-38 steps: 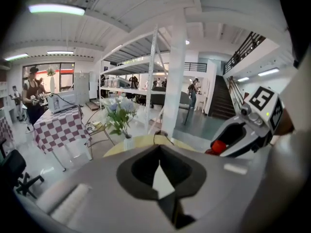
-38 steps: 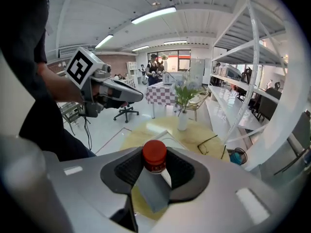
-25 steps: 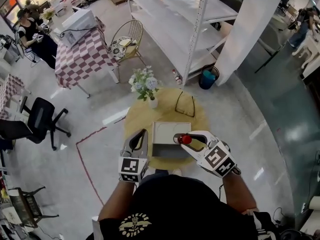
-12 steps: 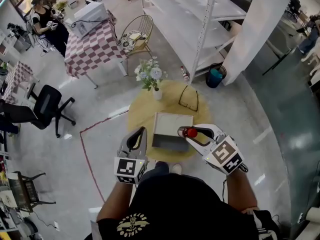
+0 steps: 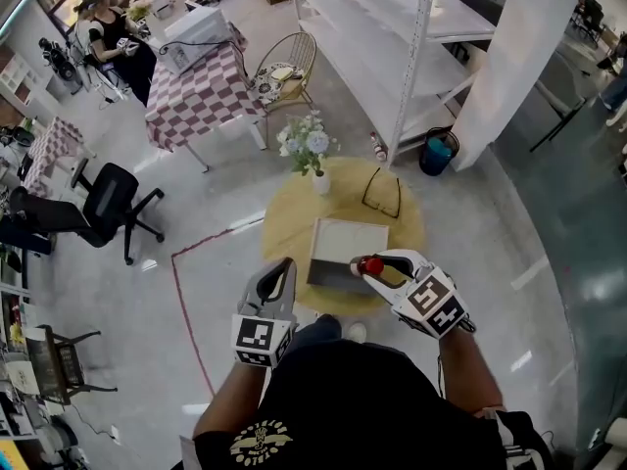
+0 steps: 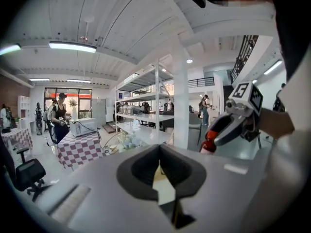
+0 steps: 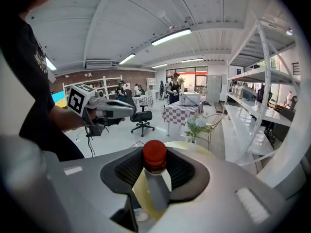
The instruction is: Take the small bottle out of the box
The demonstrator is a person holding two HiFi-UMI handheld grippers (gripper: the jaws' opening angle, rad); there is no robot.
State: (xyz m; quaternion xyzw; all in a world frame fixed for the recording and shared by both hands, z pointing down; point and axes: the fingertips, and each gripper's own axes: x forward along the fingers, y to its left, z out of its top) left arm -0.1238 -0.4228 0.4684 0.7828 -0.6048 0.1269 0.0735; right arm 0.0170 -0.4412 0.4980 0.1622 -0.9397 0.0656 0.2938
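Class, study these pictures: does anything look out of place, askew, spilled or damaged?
One thing: what looks like a bottle lies on the floor at the foot of the white shelving, an odd place for it. The flower vase stands upright and nothing looks spilled.

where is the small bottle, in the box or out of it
Out. The right gripper has its jaws shut on the red-capped small bottle, holding it in the air over the near right edge of the box.

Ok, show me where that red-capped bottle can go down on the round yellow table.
Bare: round yellow table left of the open grey box, nearer than the white flower vase; also right of the box, nearer than the black-framed glasses. Far edge crowded.
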